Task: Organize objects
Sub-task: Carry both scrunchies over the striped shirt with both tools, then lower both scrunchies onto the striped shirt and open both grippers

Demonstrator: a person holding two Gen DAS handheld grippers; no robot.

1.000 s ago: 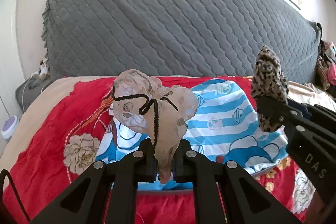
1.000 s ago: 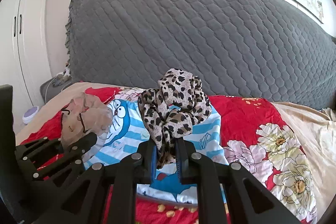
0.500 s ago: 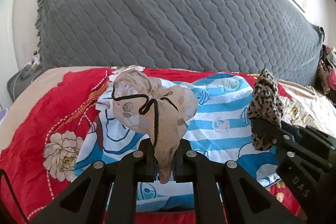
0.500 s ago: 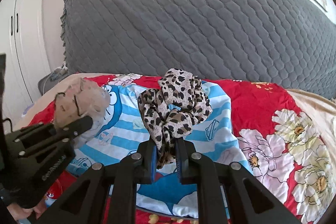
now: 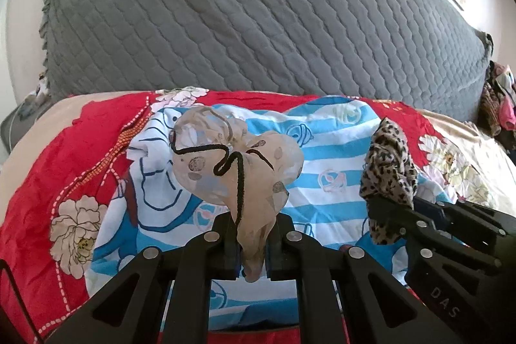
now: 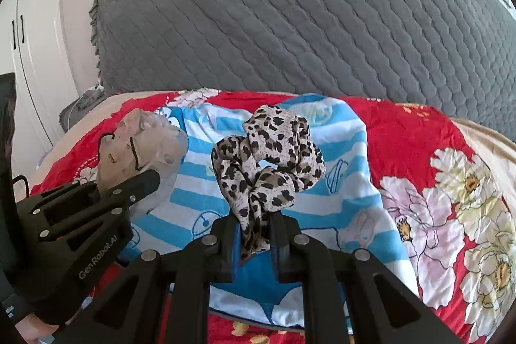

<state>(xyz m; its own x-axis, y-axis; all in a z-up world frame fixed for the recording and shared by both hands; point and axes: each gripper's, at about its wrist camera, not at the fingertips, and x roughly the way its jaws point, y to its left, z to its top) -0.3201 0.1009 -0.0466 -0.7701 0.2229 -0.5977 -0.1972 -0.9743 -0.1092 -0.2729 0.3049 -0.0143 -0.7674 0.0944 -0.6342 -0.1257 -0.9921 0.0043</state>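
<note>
Both scrunchies had sunk closer to the blue-and-white striped cartoon cloth (image 5: 338, 150) on the red floral bedspread (image 5: 42, 182). Clamped in the left gripper (image 5: 253, 242), the sheer beige scrunchie with a black cord (image 5: 232, 166) hung above it; the right gripper (image 6: 254, 239), at three o'clock, pinched the leopard-print fabric scrunchie (image 6: 267, 160). Set-down probably came next. No container showed.
</note>
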